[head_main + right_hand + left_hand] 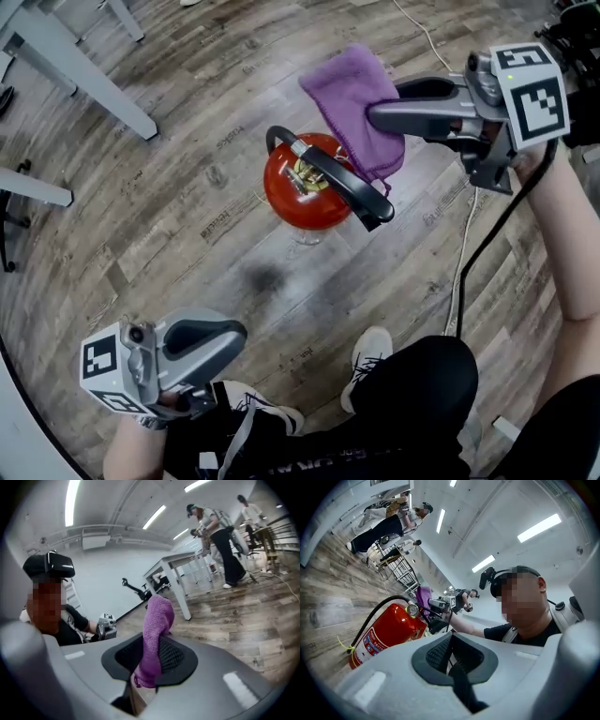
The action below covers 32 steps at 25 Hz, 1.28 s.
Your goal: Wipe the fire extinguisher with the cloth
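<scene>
Right gripper (377, 118) is pinching the purple cloth (352, 94). In the right gripper view a fold is clamped between the pads and the rest sticks out past the jaws. Left gripper (232, 334) has its jaws pressed together with nothing in them, and sits low by my leg, well apart from the work.

The fire extinguisher (305, 192) stands upright on the wood floor (187, 216), roughly centre of the head view, with its black handle (342, 183) on top and the hose (274, 141) looping off the side. The cloth hangs just over the handle end. I can't tell if it touches yet.

Step, as I judge it: cloth is picked up and being brought to the top of the cylinder, wiping not clearly started.

Next I'd need to lower the cloth onto the red body and drag it across, keeping the pinch firm. The cylinder is free-standing, so a side push could tip it. My empty left gripper could steady the handle.
</scene>
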Motion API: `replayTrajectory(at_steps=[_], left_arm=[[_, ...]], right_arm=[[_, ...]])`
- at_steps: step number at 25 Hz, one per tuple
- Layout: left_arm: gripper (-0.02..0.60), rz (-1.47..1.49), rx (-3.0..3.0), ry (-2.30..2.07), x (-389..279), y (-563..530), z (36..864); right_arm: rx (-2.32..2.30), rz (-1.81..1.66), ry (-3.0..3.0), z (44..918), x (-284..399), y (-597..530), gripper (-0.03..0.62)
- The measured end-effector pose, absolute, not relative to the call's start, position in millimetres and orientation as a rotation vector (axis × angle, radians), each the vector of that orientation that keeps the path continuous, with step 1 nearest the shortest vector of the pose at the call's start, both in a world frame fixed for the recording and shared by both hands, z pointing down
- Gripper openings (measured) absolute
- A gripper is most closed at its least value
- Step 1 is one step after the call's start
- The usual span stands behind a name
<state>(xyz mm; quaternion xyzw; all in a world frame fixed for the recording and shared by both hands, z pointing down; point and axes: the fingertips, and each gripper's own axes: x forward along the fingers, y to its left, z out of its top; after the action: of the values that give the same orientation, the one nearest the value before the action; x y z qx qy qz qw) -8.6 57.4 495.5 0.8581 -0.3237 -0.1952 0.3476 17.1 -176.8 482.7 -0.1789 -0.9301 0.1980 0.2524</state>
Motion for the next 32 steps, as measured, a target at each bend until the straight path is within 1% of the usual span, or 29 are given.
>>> replayTrajectory(at_steps=[3, 6, 10, 13, 15, 21, 28, 30, 32], left_arm=[[-0.003, -0.491, 2.216, -0.851, -6, 57, 507], [-0.003, -0.483, 2.220, -0.855, -5, 55, 512], [-0.003, -0.479, 2.199, -0.889, -12, 54, 521], [-0.003, -0.442, 2.185, -0.908, -18, 54, 530], [-0.003, -0.420, 2.165, -0.913, -22, 56, 537], [-0.003, -0.402, 2.034, -0.969, -42, 71, 563], [-0.003, -0.377, 1.970, -1.022, -51, 80, 577], [-0.003, -0.364, 1.964, -1.000, -49, 78, 579], [-0.003, -0.356, 1.954, -0.978, -47, 71, 582]], right_arm=[[-0.715, 0.414, -2.362, 501, -5, -171, 0.077], [-0.863, 0.380, -2.169, 529, -17, -169, 0.075], [-0.982, 0.435, -2.015, 559, -33, -174, 0.072], [-0.969, 0.487, -1.990, 581, -49, -194, 0.072], [-0.978, 0.503, -1.939, 613, -54, -198, 0.072], [-1.045, 0.671, -1.745, 748, -48, -173, 0.071], [-0.839, 0.890, -1.667, 882, -31, -176, 0.071], [-0.776, 0.939, -1.675, 904, -26, -178, 0.071], [-0.749, 0.969, -1.711, 907, -25, -180, 0.072]])
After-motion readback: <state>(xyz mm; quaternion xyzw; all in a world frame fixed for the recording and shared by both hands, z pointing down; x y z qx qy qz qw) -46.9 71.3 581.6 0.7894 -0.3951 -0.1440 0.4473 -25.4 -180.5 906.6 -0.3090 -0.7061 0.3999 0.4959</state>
